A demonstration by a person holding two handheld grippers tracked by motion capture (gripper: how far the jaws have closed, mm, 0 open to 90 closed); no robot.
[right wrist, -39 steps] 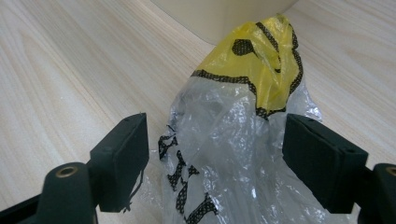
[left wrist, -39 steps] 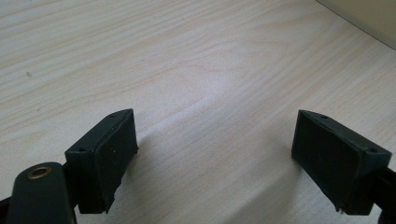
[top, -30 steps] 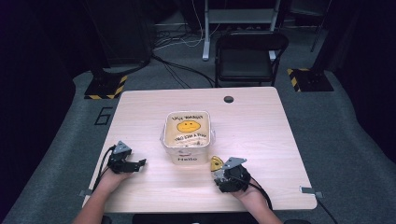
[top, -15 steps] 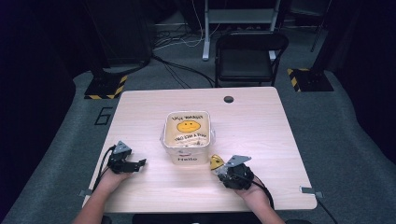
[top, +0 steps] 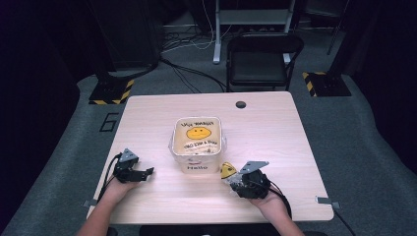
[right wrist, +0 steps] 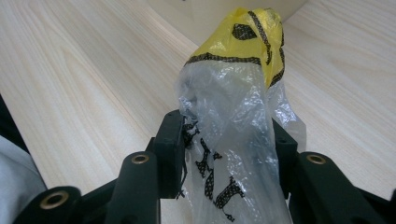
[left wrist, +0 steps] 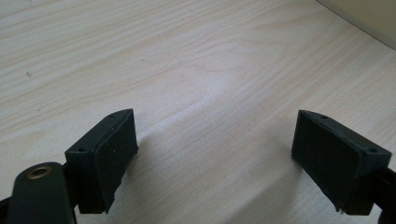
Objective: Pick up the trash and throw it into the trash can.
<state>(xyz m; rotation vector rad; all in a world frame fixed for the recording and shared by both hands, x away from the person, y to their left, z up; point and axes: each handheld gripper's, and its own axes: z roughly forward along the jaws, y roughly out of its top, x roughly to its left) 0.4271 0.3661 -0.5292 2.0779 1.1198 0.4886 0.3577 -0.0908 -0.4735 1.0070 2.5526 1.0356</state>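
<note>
Overhead light fell brightly on the surface (top: 275, 147) while the surrounding room stayed dim; close views were soft, shadows short beneath the jaws.

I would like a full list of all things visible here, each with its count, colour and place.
table: one, light wood, centre.
plastic bag: one, clear with yellow and black print, crumpled between the right gripper's fingers, near the bin's front right corner.
bin: one, pale, lined with a smiley-print bag, table centre.
round hole cover: one, dark, table's far edge.
folding chair: one, black, behind the table.
floor: grey carpet, cables at the back.
left gripper: one, black, open, front left of table.
right gripper: one, black, shut on the plastic bag, front right.
</note>
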